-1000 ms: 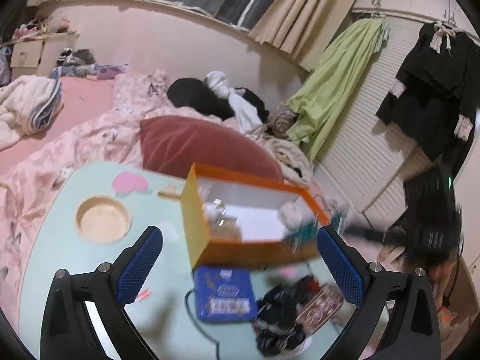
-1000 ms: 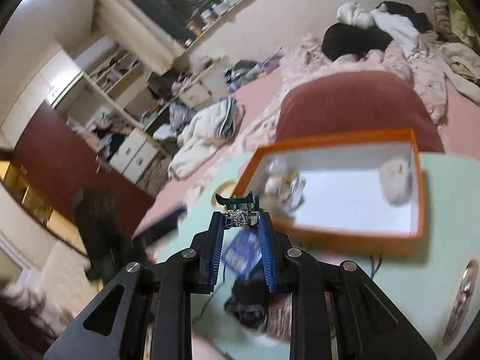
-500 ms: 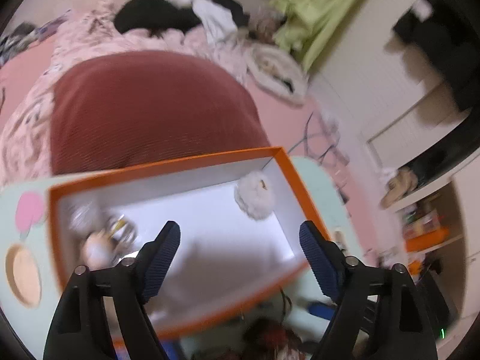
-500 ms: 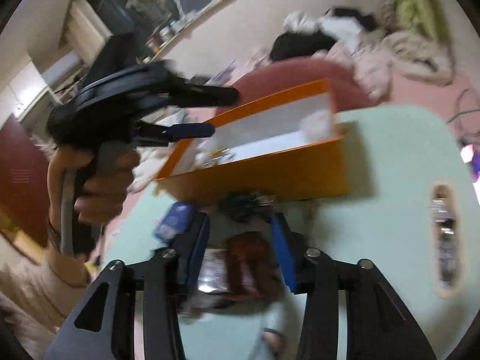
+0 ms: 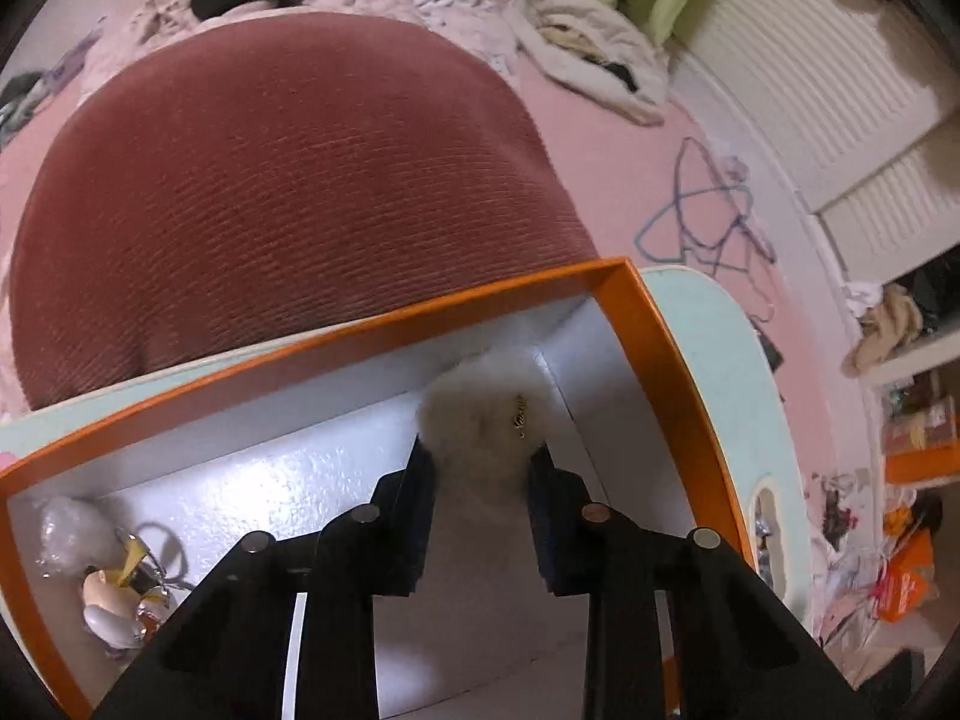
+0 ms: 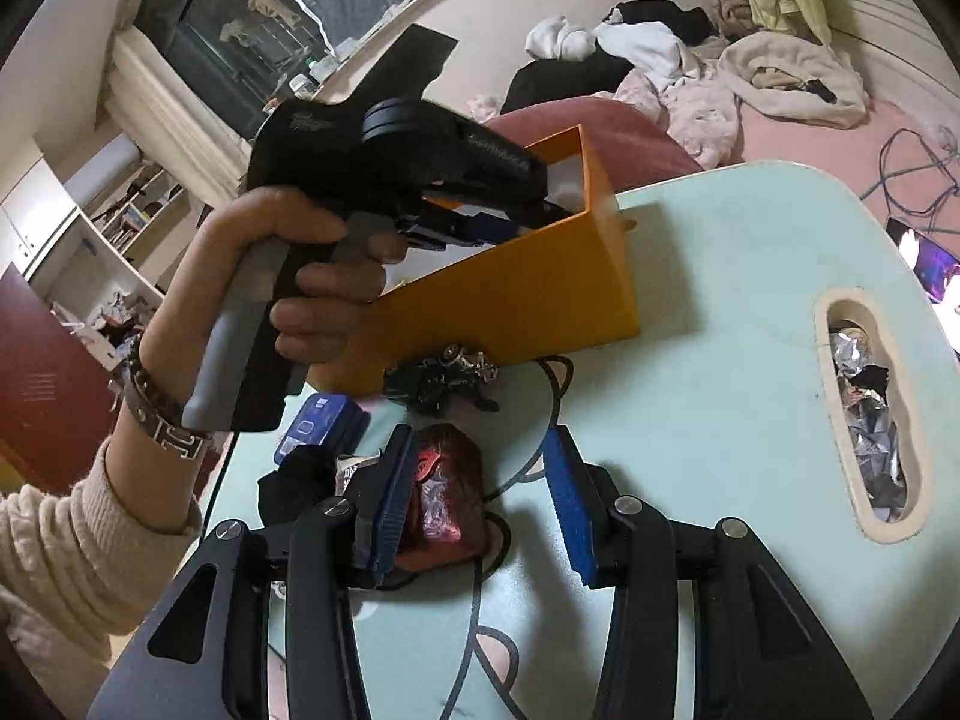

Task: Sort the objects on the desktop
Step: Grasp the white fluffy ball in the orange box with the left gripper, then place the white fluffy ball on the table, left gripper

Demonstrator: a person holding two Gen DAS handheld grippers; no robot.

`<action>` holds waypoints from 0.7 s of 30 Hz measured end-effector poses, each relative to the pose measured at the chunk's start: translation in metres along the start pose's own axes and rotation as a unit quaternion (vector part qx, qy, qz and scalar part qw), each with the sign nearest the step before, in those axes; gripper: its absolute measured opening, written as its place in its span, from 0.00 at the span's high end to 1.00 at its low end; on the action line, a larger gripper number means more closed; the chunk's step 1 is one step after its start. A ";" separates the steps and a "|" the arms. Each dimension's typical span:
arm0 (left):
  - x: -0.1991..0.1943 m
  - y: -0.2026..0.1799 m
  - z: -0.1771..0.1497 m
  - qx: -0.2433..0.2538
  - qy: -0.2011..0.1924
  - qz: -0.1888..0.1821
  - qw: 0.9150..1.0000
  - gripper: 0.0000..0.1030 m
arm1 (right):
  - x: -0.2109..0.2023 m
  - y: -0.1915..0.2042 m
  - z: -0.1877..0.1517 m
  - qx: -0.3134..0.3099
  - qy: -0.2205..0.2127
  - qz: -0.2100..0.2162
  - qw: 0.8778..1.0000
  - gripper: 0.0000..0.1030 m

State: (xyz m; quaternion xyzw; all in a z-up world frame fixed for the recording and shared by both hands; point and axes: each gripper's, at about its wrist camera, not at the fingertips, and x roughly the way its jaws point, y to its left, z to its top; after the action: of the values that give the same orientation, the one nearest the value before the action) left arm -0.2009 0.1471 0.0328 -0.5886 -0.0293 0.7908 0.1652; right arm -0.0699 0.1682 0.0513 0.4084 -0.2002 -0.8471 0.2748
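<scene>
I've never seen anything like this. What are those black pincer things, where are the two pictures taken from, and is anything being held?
No robot here: a person holds a hand-operated gripper in each hand, each with a camera looking along its jaws.

The left camera looks down into an orange box on a pale green table. The left gripper has just been closing its jaws around a white fluffy pompom; the pads flank it closely, but whether they press yet is unclear. Small trinkets lie in the box's other corner.

The right camera shows the person's left hand working that gripper. The right gripper hangs open over a shiny dark red packet, holding nothing. A blue tin and a black tangle lie nearby.
</scene>
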 end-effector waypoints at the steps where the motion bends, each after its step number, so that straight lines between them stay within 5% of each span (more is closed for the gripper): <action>1: -0.004 0.003 -0.003 -0.001 -0.013 -0.014 1.000 0.77 | 0.000 -0.001 0.000 0.002 0.001 0.002 1.000 0.57; 10: -0.101 0.016 -0.052 0.036 -0.165 -0.051 0.984 0.77 | 0.003 -0.004 -0.002 0.007 0.009 0.003 1.000 0.57; 16: -0.133 0.025 -0.100 0.049 -0.161 -0.104 0.980 0.75 | 0.004 -0.003 -0.002 0.003 0.014 -0.002 1.000 0.57; 18: -0.121 0.030 -0.119 0.045 -0.143 -0.097 0.984 0.55 | 0.005 -0.003 -0.002 0.004 0.017 -0.003 1.000 0.57; 19: -0.117 0.031 -0.125 0.041 -0.139 -0.089 0.985 0.31 | 0.005 -0.003 -0.002 0.003 0.018 -0.004 1.000 0.57; 21: -0.109 0.042 -0.142 0.026 -0.156 -0.083 0.984 0.26 | 0.004 0.000 -0.004 0.000 0.018 -0.006 1.000 0.57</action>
State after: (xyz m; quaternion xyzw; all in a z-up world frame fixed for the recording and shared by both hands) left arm -0.0496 0.0543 0.0801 -0.4494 -0.0827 0.8567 0.2392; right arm -0.0692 0.1652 0.0462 0.4252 -0.1930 -0.8411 0.2729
